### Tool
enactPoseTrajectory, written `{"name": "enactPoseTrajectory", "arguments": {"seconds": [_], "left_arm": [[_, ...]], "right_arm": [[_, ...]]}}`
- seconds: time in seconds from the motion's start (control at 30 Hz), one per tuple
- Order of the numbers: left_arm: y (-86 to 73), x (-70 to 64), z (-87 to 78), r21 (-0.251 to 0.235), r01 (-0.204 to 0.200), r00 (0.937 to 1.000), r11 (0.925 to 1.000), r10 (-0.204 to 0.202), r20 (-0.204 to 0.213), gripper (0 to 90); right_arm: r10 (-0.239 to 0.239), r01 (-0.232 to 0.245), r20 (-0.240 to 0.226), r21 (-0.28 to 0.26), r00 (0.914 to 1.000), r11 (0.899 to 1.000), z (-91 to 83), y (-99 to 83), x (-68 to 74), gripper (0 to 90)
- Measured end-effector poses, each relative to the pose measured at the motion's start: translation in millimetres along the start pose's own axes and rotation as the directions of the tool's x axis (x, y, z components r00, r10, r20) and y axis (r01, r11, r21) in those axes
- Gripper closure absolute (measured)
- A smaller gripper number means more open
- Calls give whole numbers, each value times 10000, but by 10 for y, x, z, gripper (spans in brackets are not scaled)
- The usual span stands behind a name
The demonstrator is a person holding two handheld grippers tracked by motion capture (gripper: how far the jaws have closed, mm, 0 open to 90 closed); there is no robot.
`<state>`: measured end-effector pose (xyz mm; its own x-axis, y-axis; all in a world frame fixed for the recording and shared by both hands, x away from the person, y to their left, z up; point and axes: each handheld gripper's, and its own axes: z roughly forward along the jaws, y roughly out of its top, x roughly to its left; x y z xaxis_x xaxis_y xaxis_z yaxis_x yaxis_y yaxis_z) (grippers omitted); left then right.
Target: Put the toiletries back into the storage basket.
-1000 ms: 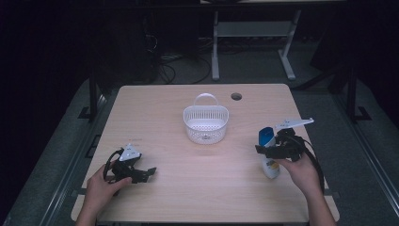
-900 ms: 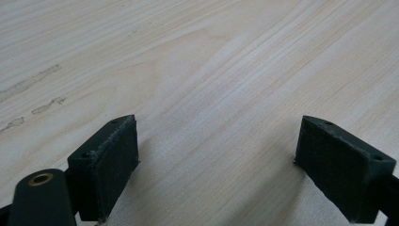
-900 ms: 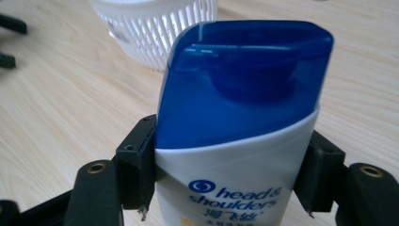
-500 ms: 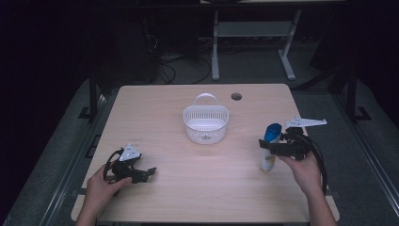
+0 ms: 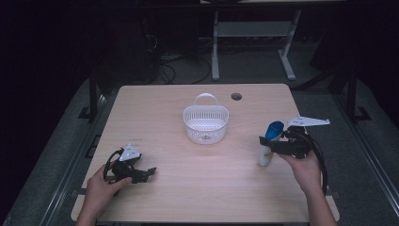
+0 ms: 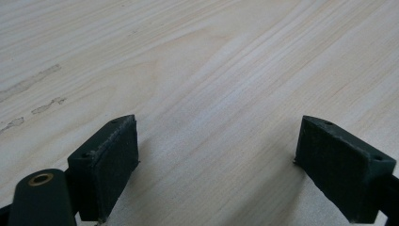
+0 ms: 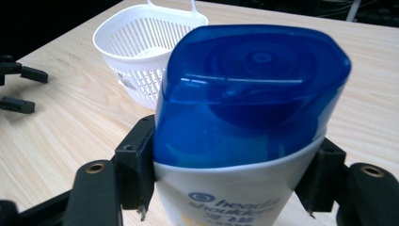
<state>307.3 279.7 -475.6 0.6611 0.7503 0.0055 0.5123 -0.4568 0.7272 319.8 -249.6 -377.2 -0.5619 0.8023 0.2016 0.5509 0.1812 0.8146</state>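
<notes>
High view: the right gripper point(image 5: 275, 142) clamps a white shampoo bottle point(image 5: 266, 151) with a blue cap, upright at the wooden table's point(image 5: 155, 103) right side, well apart from the white basket point(image 5: 205, 123). Left gripper view: the left gripper point(image 6: 216, 165) lies on bare wood, jaws spread wide. Right gripper view: both pads point(image 7: 139, 167) press the bottle's sides just below the cap.

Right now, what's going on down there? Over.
Right gripper shut on shampoo bottle, upright. Left gripper open, low over table. White basket ahead, path clear.
</notes>
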Motion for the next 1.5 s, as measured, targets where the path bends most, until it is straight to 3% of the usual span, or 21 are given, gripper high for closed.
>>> {"name": "enactPoseTrajectory", "arguments": {"seconds": [0.9, 1.5], "left_arm": [[2, 3, -2, 28, -18, 10000, 10000, 18, 2, 133], [3, 4, -5, 63, -20, 10000, 10000, 20, 21, 133]], "right_arm": [[-387, 390, 63, -546, 9992, 9978, -65, 451, 48, 338], [-693, 685, -69, -807, 9976, 9944, 1, 792, 111, 338]]}}
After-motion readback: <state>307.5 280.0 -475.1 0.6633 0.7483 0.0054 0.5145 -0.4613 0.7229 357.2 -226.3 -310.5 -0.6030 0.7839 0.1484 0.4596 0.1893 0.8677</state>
